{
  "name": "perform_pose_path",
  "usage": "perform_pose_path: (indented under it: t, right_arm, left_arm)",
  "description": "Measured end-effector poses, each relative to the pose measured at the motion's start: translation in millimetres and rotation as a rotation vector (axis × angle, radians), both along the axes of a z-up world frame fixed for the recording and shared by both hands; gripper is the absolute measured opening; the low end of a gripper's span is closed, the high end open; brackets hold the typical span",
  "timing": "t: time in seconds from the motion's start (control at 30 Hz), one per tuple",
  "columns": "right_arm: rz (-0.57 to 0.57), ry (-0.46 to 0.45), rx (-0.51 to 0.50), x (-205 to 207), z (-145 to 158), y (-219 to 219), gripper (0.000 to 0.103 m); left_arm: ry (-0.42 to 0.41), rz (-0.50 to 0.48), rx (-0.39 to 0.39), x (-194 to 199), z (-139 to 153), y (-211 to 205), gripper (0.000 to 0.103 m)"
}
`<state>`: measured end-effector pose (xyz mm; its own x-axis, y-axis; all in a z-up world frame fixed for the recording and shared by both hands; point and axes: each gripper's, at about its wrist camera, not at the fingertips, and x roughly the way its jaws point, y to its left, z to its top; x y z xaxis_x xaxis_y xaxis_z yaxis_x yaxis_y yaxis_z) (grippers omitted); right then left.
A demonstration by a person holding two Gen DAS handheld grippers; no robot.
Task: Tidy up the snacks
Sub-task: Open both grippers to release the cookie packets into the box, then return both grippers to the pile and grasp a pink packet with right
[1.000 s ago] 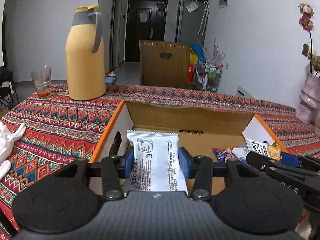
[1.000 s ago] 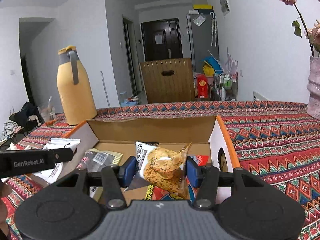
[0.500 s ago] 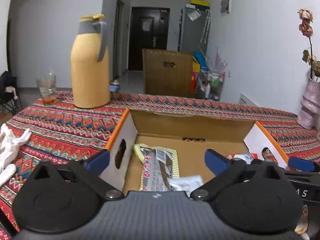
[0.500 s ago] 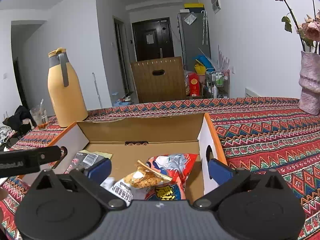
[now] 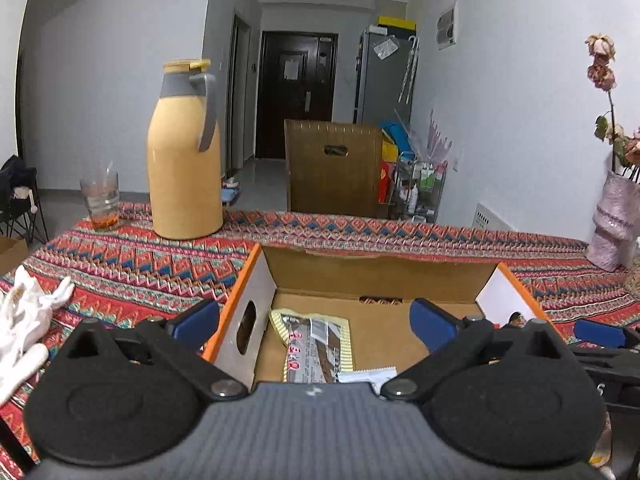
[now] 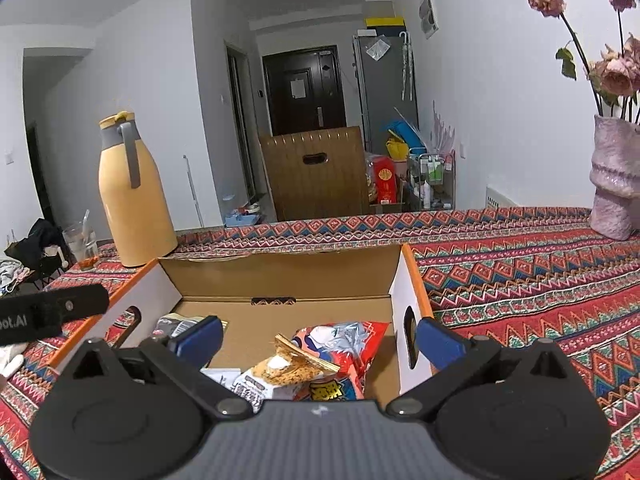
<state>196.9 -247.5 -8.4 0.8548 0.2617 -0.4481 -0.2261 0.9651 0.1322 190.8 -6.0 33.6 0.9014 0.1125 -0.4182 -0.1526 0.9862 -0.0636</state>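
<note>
Both tools stand fully spread and hold nothing. The jaws of each have just been opening, and no packet remains between the pads.

**Step in hand: release into the box.** Judged from the layout, the drop is complete and the next action is withdrawal. Lift each tool straight up and back before any sideways travel, so that a pad does not catch a box wall. Keep the jaws wide until they are clear of the rim.

**Left tool (image 5: 314, 320).** It hovers at the near left corner of the cardboard box (image 5: 376, 276). Its left pad is outside the left wall and its right pad is over the box floor. The brown-and-green packet (image 5: 320, 344) lies flat on the floor between and below the pads, untouched. A white packet (image 5: 370, 374) shows only an edge at the near side.

**Right tool (image 6: 318, 338).** Its left pad is over the box interior; its right pad sits just outside the right wall. The orange crisp packet (image 6: 280, 372) rests on the red packet (image 6: 348, 344), both on the floor below the pads, toward the right end.

The box stands on the desk (image 6: 520, 272), covered with a patterned cloth, with the yellow flask (image 5: 184, 168) well behind it.
</note>
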Motion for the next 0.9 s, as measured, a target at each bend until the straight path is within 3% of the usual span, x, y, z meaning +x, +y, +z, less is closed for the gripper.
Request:
perform_pose_path:
  t: [0.53, 0.9]
  right_arm:
    - [0.074, -0.042, -0.019, -76, 19, -9, 0.103]
    - [0.097, -0.021, -0.034, -126, 7, -19, 0.103]
  left_arm:
    - [-0.056, -0.057, 0.005, -70, 15, 1, 0.103]
    - [-0.018, -0.091, 0.032, -115, -11, 3, 0.103]
